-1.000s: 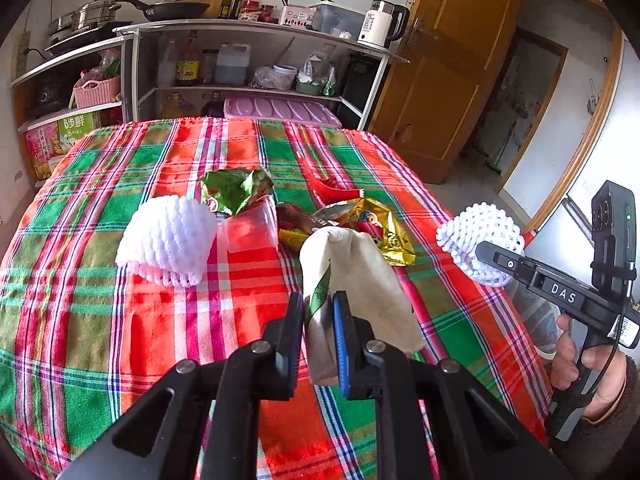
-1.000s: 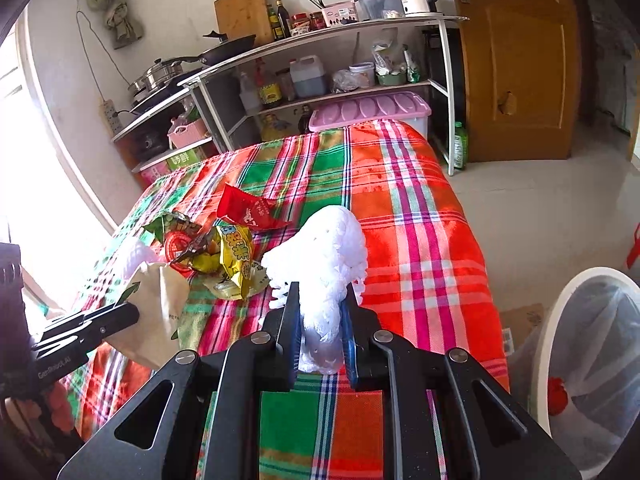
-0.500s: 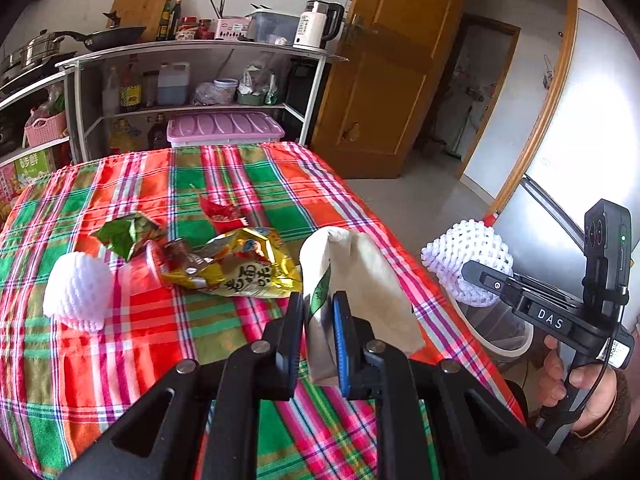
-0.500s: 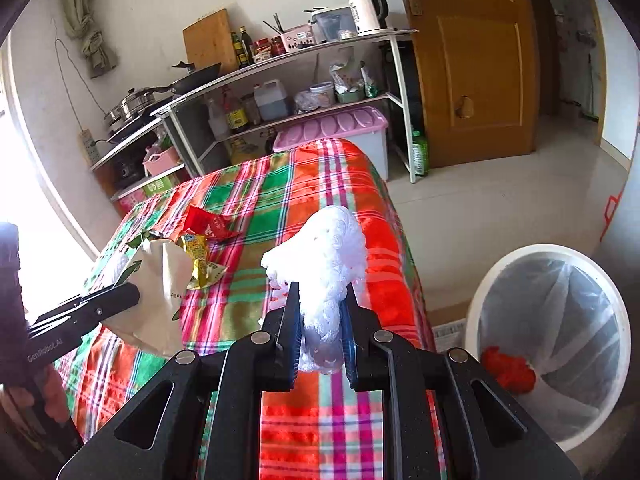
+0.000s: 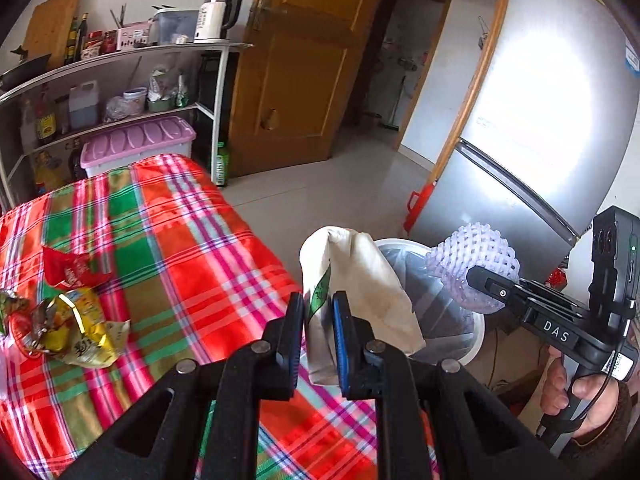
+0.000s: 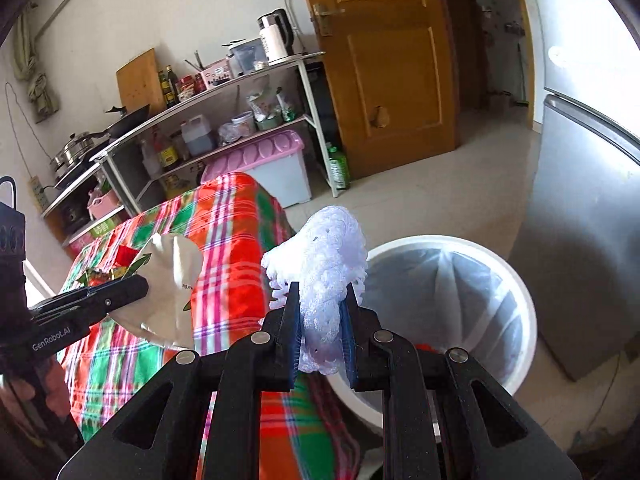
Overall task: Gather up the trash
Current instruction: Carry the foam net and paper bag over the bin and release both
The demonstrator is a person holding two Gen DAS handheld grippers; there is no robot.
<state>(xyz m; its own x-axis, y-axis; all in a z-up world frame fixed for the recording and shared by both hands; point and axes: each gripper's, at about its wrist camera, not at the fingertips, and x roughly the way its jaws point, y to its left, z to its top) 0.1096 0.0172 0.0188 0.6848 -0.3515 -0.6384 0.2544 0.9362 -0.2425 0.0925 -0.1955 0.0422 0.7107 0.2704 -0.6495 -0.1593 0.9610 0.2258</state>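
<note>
The left tool (image 5: 316, 320) is clamped on a crumpled paper bag (image 5: 360, 300), cream-coloured with a green mark near the pinch point. The bag is lifted off the desk (image 5: 192, 240) and hangs at the desk's edge, in front of the rim of a white trash bin (image 6: 452, 296). The right tool (image 6: 320, 320) is closed on a white foam fruit net (image 6: 324, 272), which bulges above and below its blue-padded fingers (image 6: 294, 320). In the right wrist view the net sits just beside the near rim of the bin, which stands on the floor between the desk and a silver fridge (image 6: 580, 220). The bin is lined with a clear bag, and something red shows at its bottom.

On the desk's red, green and pink checked cloth, well apart from both tools, lie a red wrapper (image 5: 72, 268) and a yellow snack packet (image 5: 84, 324), touching each other. A shelf rack (image 5: 120, 80) with bottles and a kettle stands behind the desk.
</note>
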